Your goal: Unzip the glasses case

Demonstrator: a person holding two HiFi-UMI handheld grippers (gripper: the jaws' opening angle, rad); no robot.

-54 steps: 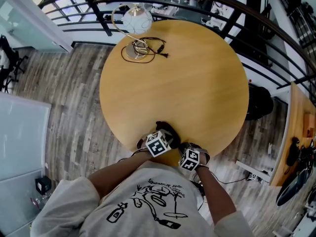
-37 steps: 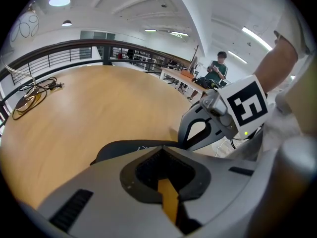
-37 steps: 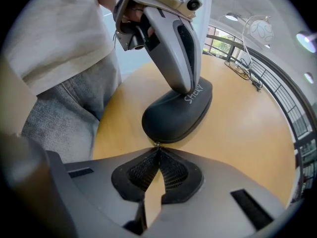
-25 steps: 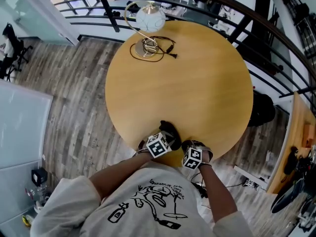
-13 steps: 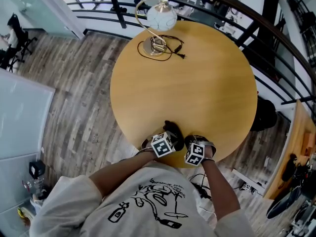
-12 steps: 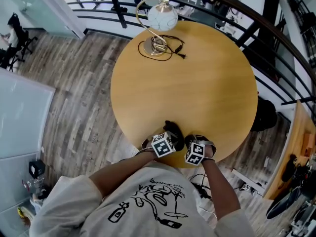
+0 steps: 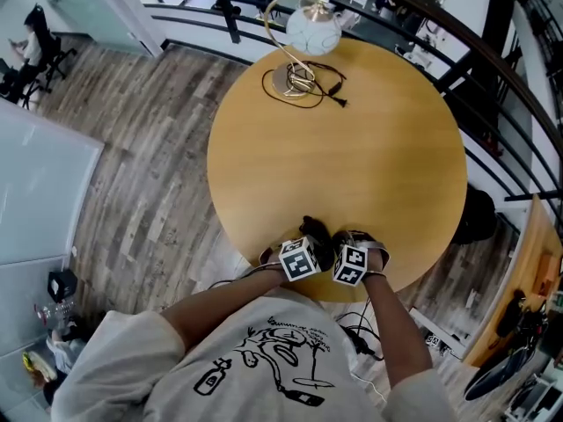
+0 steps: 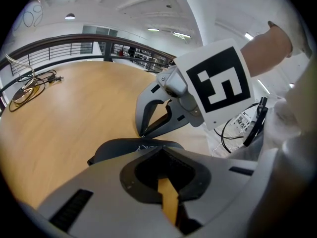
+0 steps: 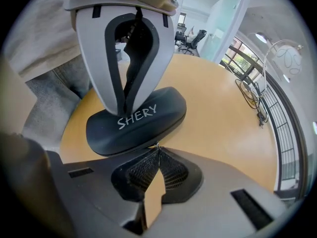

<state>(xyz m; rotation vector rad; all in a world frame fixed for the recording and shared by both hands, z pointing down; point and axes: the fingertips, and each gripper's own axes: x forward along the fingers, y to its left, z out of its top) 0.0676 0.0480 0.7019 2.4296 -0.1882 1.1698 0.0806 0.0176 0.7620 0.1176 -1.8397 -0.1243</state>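
A black glasses case (image 9: pixel 136 120) printed "SHERY" lies near the front edge of the round wooden table (image 7: pixel 369 148); it also shows in the head view (image 7: pixel 314 232) and the left gripper view (image 8: pixel 124 148). My left gripper (image 8: pixel 161 148) is shut, its tips pinching the case's near rim; from the right gripper view it (image 9: pixel 124 110) stands upright on the case. My right gripper (image 9: pixel 157 147) is shut on the small metal zipper pull at the case's edge. From the left gripper view its closed tips (image 8: pixel 142 133) touch the case. The zipper line itself is hidden.
A lamp (image 7: pixel 312 32) with a white globe and brass base stands at the table's far side, with a black cable (image 7: pixel 321 90) coiled beside it. Railings (image 7: pixel 493 77) run behind the table. The table's front edge lies right under both grippers.
The right gripper's cube has come up level with the left one and closer to it at the case. The head view has drifted, so the table sits more to the right.
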